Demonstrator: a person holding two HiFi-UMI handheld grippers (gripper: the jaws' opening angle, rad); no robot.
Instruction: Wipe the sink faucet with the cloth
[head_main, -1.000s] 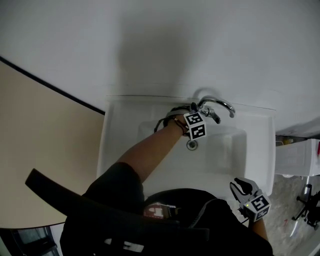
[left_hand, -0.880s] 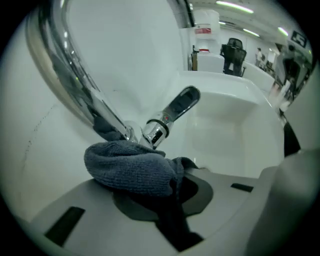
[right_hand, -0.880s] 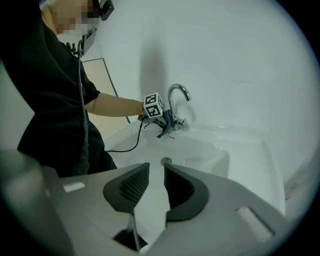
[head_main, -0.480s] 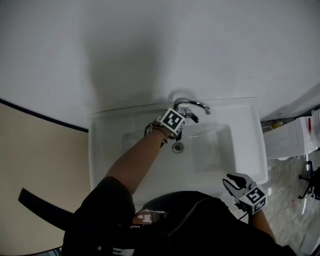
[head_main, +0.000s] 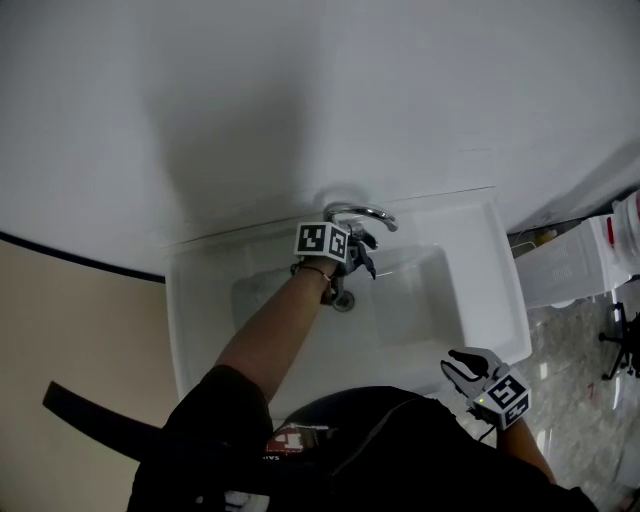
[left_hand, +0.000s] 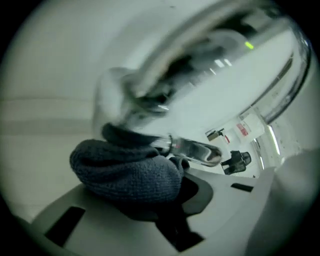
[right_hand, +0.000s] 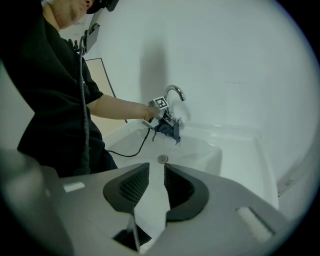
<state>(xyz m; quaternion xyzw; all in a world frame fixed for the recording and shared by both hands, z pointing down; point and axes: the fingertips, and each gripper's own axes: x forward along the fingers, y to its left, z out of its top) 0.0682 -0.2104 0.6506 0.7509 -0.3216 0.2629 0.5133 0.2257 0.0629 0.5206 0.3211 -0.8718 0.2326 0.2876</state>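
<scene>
A chrome faucet (head_main: 360, 213) stands at the back rim of the white sink (head_main: 470, 300). My left gripper (head_main: 358, 252) is right at the faucet's base, shut on a bunched dark blue-grey cloth (head_main: 364, 258). In the left gripper view the cloth (left_hand: 125, 167) fills the jaws of the left gripper (left_hand: 165, 192) and lies against a chrome part of the faucet (left_hand: 195, 151). The right gripper view shows the faucet (right_hand: 174, 92), the cloth (right_hand: 170, 129) hanging under the left gripper (right_hand: 162, 117). My right gripper (head_main: 466, 366) hovers off the sink's front right corner, open by a narrow gap (right_hand: 156, 172), holding nothing.
The drain (head_main: 343, 301) sits in the basin below the left gripper. A black cable (right_hand: 127, 147) trails from the left gripper over the sink's front edge. White plastic crates (head_main: 565, 262) stand right of the sink. A white wall rises behind the faucet.
The left gripper has rolled about its own axis while staying at the faucet with the cloth. The head view has swung, so the sink sits further left. The right gripper has kept still.
</scene>
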